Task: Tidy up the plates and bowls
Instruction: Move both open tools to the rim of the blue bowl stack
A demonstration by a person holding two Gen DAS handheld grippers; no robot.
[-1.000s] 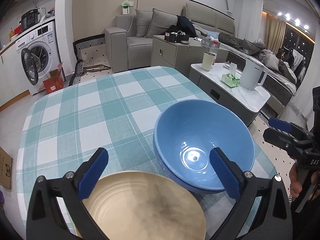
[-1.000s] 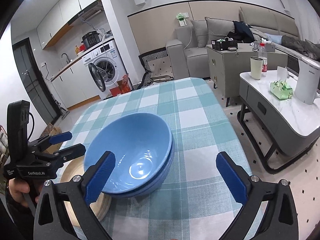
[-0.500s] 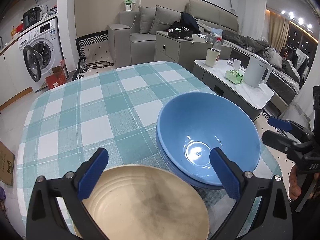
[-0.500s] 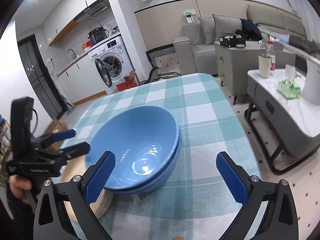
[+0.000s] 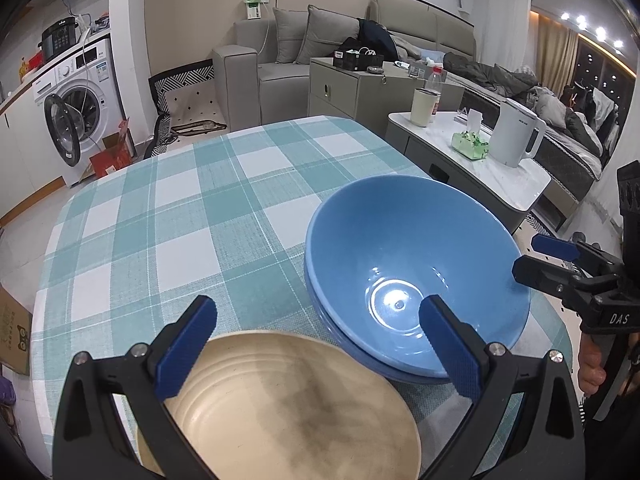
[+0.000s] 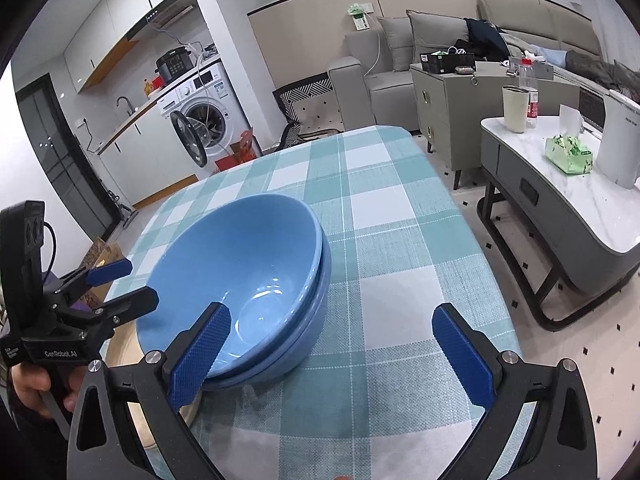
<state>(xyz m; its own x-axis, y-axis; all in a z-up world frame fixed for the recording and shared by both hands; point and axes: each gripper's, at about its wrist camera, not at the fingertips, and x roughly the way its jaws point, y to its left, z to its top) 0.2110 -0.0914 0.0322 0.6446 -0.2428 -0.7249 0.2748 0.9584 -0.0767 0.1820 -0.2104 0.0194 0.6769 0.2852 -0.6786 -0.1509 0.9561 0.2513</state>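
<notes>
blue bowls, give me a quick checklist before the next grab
1. Bowls nested, two rims showing: ok.
2. Stack sits flat on the table: cannot tell, the top bowl looks tilted.
3. Left tool open and empty: ok.
4. Right tool open and empty: ok.
5. Right tool's fingers straddle the bowl rim: not ok, one finger is in front of the stack, the other over bare cloth.
6. Plate free of the bowls: cannot tell, its far edge meets them.

Home: sofa (image 5: pixel 280 52), washing machine (image 5: pixel 80 108)
</notes>
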